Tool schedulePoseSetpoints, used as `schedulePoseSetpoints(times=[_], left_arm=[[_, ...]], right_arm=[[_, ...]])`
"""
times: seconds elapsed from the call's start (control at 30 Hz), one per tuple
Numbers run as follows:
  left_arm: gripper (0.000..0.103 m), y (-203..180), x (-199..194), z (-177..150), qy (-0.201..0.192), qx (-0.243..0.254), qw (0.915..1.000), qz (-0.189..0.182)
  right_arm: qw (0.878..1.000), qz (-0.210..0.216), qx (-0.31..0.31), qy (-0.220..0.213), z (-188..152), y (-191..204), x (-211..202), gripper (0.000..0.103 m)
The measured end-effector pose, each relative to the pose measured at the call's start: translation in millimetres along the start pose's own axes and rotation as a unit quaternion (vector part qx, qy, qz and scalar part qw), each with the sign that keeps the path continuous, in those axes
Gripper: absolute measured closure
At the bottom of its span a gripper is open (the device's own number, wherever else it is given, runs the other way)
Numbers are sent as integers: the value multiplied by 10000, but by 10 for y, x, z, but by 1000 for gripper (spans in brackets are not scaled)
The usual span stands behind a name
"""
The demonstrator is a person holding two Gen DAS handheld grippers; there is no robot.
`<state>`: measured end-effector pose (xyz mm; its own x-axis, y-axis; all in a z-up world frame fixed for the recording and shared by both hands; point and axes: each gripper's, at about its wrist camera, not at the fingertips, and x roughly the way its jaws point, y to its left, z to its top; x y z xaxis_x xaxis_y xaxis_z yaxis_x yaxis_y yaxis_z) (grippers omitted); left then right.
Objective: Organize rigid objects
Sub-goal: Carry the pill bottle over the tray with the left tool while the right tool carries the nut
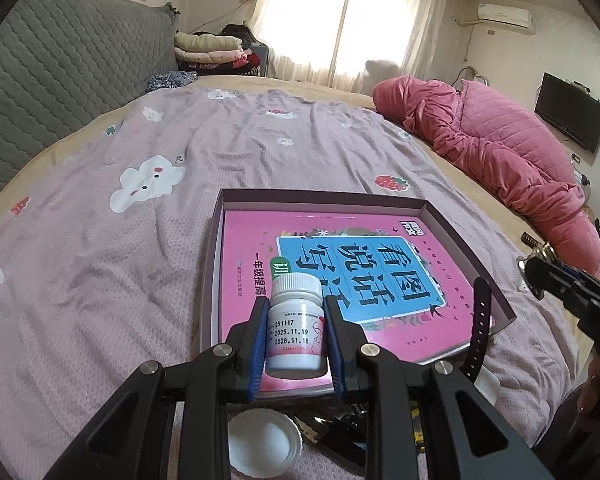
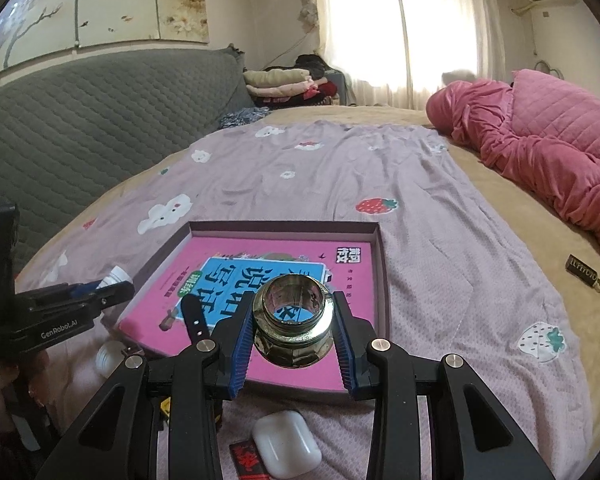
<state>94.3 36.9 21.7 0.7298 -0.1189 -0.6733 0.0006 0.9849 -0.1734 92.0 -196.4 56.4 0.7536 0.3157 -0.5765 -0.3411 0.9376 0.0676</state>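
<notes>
Pill bottle (image 1: 296,326) upright (cap up), metal fitting (image 2: 293,325) bore-up.

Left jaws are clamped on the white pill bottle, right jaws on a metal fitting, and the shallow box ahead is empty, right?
Not quite: the shallow box already holds a pink book, as the left wrist view shows. The grips on the white pill bottle and the metal fitting are as you said.

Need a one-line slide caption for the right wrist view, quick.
Right gripper clamps a metal threaded fitting above the pink book in the shallow box on the bed.

"251117" on pill bottle (image 1: 296,328)
</notes>
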Motion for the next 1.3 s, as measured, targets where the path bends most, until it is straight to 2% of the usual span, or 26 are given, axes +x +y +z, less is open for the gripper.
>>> schedulePoseSetpoints(times=[0.37, 0.87, 1.3], left_arm=[[76, 83, 247, 75, 182, -64, 9998, 111], [76, 119, 461, 17, 524, -61, 9984, 215], [76, 151, 555, -78, 768, -91, 9967, 228]], right_arm=[[9995, -130, 257, -92, 116, -256, 68, 66], [9995, -157, 286, 49, 128, -304, 249, 66], [9979, -69, 184, 618, -5, -249, 534, 66]])
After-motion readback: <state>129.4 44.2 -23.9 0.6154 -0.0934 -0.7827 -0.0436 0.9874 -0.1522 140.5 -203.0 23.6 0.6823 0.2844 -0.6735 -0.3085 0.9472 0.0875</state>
